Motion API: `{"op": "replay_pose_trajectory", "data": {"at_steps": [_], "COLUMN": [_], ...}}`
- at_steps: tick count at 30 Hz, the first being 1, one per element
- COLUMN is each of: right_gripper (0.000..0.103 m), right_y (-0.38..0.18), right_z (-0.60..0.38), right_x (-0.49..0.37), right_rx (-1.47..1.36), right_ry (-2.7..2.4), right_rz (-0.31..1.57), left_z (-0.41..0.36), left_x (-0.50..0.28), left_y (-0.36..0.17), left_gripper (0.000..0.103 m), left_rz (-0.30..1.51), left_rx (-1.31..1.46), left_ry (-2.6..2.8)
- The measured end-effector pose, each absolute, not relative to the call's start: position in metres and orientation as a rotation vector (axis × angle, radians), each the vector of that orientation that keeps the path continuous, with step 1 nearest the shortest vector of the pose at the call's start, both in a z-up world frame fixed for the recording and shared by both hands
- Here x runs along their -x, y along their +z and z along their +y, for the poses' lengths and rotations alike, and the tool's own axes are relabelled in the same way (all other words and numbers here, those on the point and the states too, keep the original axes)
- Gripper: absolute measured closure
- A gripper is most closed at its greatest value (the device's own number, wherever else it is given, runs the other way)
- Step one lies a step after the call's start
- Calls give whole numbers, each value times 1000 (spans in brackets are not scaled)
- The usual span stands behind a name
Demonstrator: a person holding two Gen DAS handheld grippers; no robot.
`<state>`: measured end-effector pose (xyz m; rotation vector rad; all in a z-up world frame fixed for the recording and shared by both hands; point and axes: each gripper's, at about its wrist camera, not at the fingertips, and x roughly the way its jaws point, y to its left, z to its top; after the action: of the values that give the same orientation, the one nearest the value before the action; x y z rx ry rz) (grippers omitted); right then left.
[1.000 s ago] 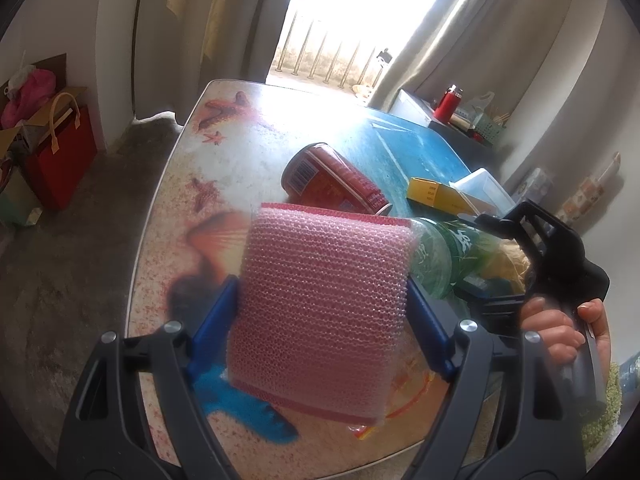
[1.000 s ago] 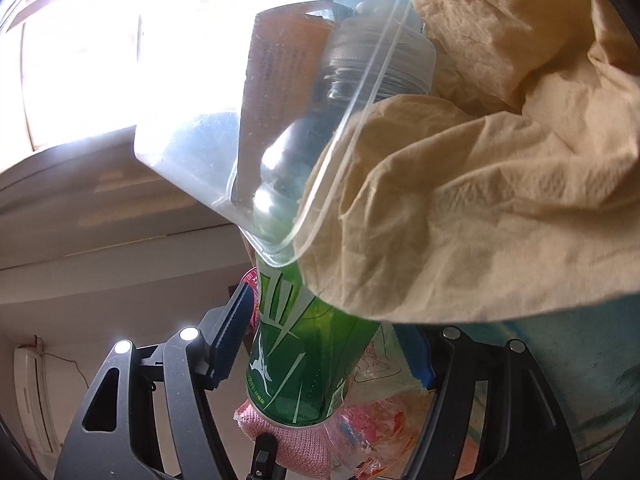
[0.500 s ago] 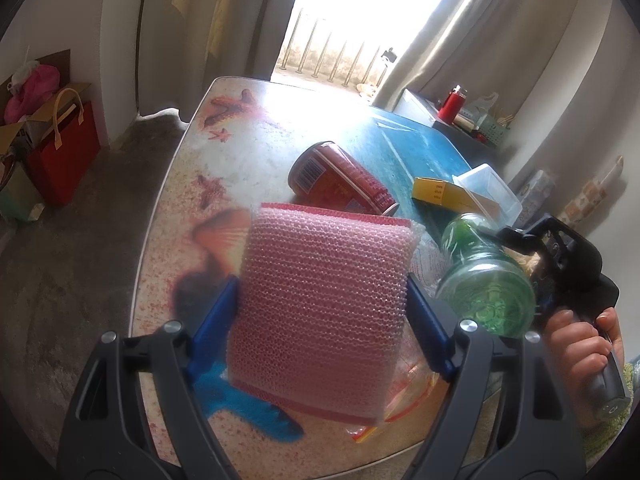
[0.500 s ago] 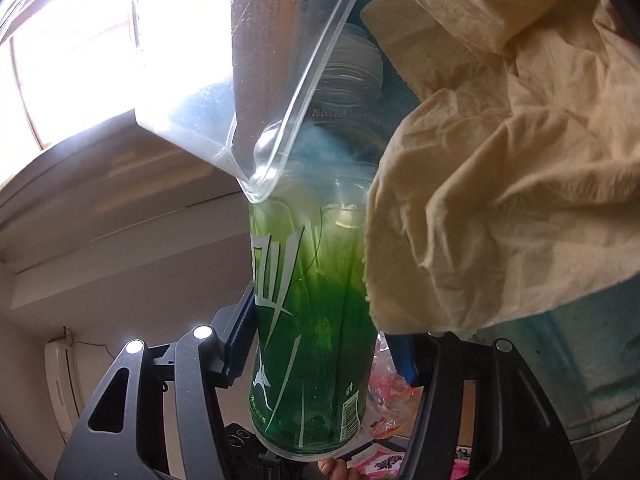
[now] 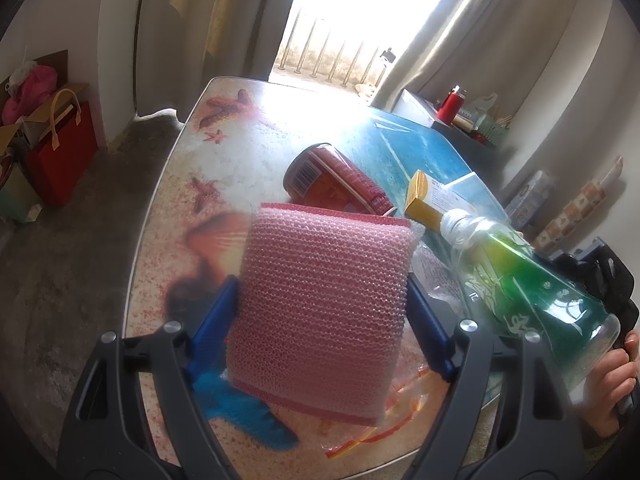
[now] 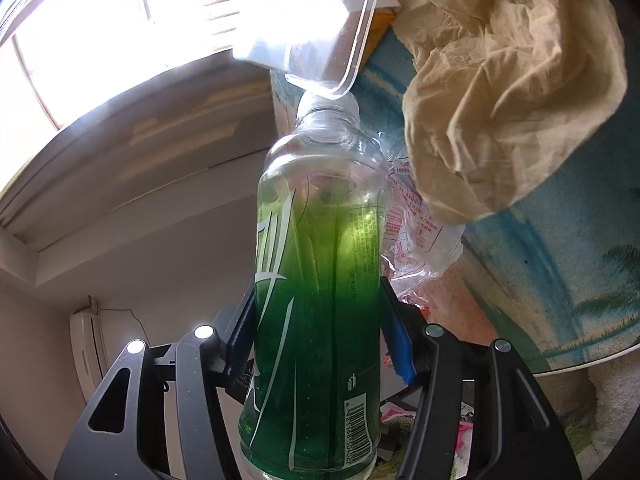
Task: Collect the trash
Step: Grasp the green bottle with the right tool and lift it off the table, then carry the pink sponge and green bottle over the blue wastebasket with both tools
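My left gripper (image 5: 320,316) is shut on a pink bubble-wrap pouch (image 5: 324,304) and holds it above the near end of the patterned table (image 5: 224,152). My right gripper (image 6: 320,320) is shut on a green plastic bottle (image 6: 316,300), held off the table and tilted; the bottle also shows at the right of the left wrist view (image 5: 536,292). A red can (image 5: 336,184) lies on its side behind the pouch. A yellow box (image 5: 424,200), a clear plastic container (image 6: 320,20), crumpled brown paper (image 6: 508,92) and a clear printed wrapper (image 6: 420,236) lie on the table.
The table's front edge runs close under both grippers. A red bag (image 5: 60,152) and boxes stand on the floor at left. A side cabinet with a red flask (image 5: 450,100) stands at the back right. Curtains frame a bright balcony door.
My right gripper has lifted the green bottle out from under the clear container and brown paper and swung it, so its neck now points toward the table. The left gripper has barely moved.
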<state>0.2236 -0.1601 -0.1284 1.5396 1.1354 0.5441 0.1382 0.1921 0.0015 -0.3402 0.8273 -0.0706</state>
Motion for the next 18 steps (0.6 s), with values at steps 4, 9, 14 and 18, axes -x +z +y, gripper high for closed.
{"op": "replay_pose_trajectory", "data": {"at_steps": [4,9,14,18], "right_gripper": [48,48,48,48], "right_y": [-125,-113,-85,-63], "right_z": [-159,-153,-140,-139], "right_x": [-224,-227,-231,-228], "right_rx": [-1541,-1524,-1478,-1442], "right_ry": [642,732,825,887], "right_rz": [1125,1102,1051,1005], "left_z": [192,194,197,194], "left_x": [-138,-136,-126,-114], "left_y": [2,7,25,45], "left_gripper": [26,26,26,26], "left_rz": [825,802,739,680], "left_rx": [347,378,402,395], "left_ry": [-72,-93,-122,-150]}}
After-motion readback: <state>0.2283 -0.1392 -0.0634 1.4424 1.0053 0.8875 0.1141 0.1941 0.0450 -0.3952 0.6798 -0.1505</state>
